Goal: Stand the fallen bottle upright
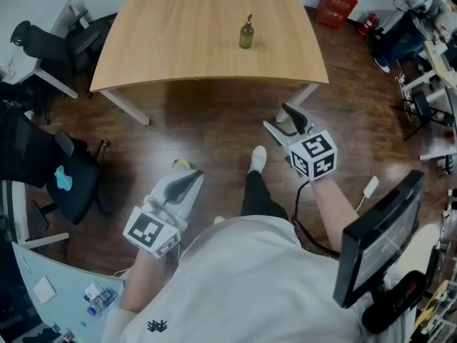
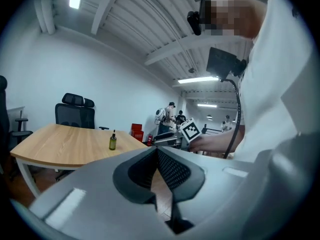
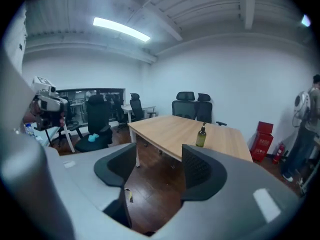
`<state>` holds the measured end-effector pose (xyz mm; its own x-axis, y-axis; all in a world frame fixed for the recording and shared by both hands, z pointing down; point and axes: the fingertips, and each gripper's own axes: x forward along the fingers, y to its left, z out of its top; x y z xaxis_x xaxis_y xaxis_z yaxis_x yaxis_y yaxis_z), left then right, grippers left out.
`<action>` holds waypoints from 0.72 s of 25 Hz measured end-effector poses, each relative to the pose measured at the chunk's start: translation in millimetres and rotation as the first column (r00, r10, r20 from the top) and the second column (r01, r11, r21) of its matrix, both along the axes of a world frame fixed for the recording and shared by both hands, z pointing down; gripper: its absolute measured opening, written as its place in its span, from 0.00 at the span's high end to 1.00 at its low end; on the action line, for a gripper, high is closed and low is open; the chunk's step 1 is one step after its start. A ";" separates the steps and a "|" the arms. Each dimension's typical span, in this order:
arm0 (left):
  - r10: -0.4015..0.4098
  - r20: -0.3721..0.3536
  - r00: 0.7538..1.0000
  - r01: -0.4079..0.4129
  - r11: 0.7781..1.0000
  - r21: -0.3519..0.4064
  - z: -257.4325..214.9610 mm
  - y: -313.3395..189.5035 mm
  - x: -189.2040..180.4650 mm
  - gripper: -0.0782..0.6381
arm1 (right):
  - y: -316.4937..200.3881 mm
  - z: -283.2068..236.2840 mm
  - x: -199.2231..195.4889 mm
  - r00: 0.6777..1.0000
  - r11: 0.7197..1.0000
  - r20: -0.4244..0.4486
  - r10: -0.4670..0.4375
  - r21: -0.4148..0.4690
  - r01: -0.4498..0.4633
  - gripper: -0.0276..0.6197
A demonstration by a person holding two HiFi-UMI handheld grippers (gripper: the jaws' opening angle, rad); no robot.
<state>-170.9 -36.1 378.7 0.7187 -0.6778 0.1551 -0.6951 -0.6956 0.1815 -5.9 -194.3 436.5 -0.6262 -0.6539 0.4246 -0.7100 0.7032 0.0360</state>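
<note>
Left tongs [image 1: 190, 177] pinched together, right tongs [image 1: 276, 116] spread wide, empty; bottle [image 1: 246, 36] upright on table [image 1: 178, 41].

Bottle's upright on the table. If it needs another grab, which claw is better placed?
Probably right. The right claw is open and empty, nearer the table edge in the head view, and its own view roughly faces the bottle. The left claw is shut and sits further back.

The left gripper [image 1: 187, 177] was held low at the person's left side, its 2 jaws closed tip to tip with nothing between them. The right gripper [image 1: 280, 118] reached further forward on an outstretched forearm [image 1: 334, 207], its 2 jaws spread wide and empty.
</note>
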 end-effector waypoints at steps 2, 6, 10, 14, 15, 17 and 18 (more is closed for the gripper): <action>0.027 -0.001 1.000 -0.027 1.000 -0.005 -3.1 23.9 1.0 0.89 | 50.5 -9.7 2.5 0.999 0.999 0.037 0.009 -0.038 -0.007 0.51; 0.044 -0.002 0.999 -0.044 0.999 0.020 -11.4 60.3 4.4 0.89 | 121.9 -35.7 8.2 0.997 0.999 0.074 -0.005 -0.038 0.008 0.51; 0.019 -0.004 1.000 -0.019 1.000 0.008 -3.7 93.1 8.0 0.89 | 174.4 -52.9 14.1 0.993 0.999 0.109 -0.034 0.006 0.033 0.51; 0.031 -0.022 0.999 -0.030 0.999 0.019 -5.1 122.1 35.7 0.89 | 222.6 -64.2 37.0 0.989 0.999 0.145 -0.042 0.032 0.037 0.51; 0.036 -0.024 0.999 -0.036 0.999 0.025 -5.5 130.7 45.4 0.89 | 235.9 -65.4 43.3 0.988 0.999 0.150 -0.045 0.036 0.040 0.51; 0.046 -0.030 0.998 -0.045 0.999 0.028 -4.7 151.7 67.6 0.89 | 264.8 -65.3 57.1 0.986 0.998 0.156 -0.054 0.041 0.048 0.51; 0.054 -0.032 0.998 -0.053 0.998 0.029 -5.0 162.3 80.4 0.89 | 277.8 -65.6 65.1 0.986 0.998 0.159 -0.056 0.045 0.050 0.51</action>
<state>-90.5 126.2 373.7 0.7584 -0.6420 0.1128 -0.6509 -0.7367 0.1833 59.2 83.5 370.9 -0.7180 -0.6328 0.2899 -0.6708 0.7403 -0.0455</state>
